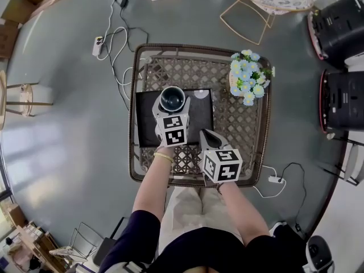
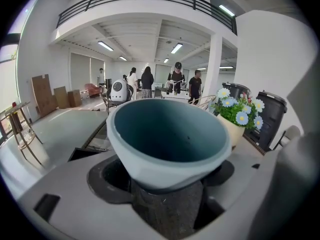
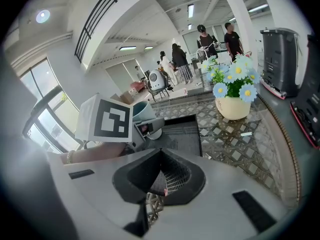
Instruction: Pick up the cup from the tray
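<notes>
A pale blue cup (image 1: pixel 172 98) with a dark speckled base hangs over the black tray (image 1: pixel 202 115) on the wicker table. My left gripper (image 1: pixel 172 108) is shut on its lower part. In the left gripper view the cup (image 2: pixel 170 139) fills the gap between the jaws and leans slightly. The right gripper view shows the cup (image 3: pixel 141 110) held at the tray's (image 3: pixel 182 134) left side by the left gripper (image 3: pixel 147 126). My right gripper (image 1: pixel 206 134) hovers at the tray's near right corner, its jaws pressed together (image 3: pixel 160 184) with nothing between them.
A pot of blue and white flowers (image 1: pixel 247 78) stands at the back right of the glass-topped wicker table (image 1: pixel 233 147). Cables and a power strip (image 1: pixel 98 45) lie on the floor to the left. Black machines (image 1: pixel 341 27) stand at the right.
</notes>
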### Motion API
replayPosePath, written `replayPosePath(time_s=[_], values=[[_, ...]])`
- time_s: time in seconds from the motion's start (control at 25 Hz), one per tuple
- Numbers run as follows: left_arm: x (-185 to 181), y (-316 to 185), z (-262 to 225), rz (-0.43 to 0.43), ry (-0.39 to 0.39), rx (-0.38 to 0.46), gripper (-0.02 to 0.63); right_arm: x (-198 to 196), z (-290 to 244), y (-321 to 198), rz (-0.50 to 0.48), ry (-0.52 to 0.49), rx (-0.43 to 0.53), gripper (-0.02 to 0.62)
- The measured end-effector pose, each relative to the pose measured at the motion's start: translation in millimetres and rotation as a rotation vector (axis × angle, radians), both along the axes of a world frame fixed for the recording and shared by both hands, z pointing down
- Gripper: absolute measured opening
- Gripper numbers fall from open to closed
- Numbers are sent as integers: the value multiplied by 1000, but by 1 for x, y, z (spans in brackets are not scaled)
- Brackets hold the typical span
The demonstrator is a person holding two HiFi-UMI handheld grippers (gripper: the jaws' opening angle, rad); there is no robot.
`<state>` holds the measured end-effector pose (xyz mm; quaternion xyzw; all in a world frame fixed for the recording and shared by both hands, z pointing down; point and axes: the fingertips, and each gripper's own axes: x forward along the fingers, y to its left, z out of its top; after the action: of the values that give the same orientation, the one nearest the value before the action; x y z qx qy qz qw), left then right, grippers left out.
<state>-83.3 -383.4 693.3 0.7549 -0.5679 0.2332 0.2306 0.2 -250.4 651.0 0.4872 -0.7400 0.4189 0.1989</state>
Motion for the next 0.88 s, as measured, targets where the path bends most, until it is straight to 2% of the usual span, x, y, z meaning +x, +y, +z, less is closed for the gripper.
replayPosePath(time_s=[0.36,0.52,0.88], values=[[1,33,-45,26,22,16,382,5,-32,-1,1,25,69,9],[7,63,-71,31,46,-4,382,6,-49,5,-6,36,102,9],[-8,130,-127,-13,47,-29,382,4,-88,24,-52,51,182,9]])
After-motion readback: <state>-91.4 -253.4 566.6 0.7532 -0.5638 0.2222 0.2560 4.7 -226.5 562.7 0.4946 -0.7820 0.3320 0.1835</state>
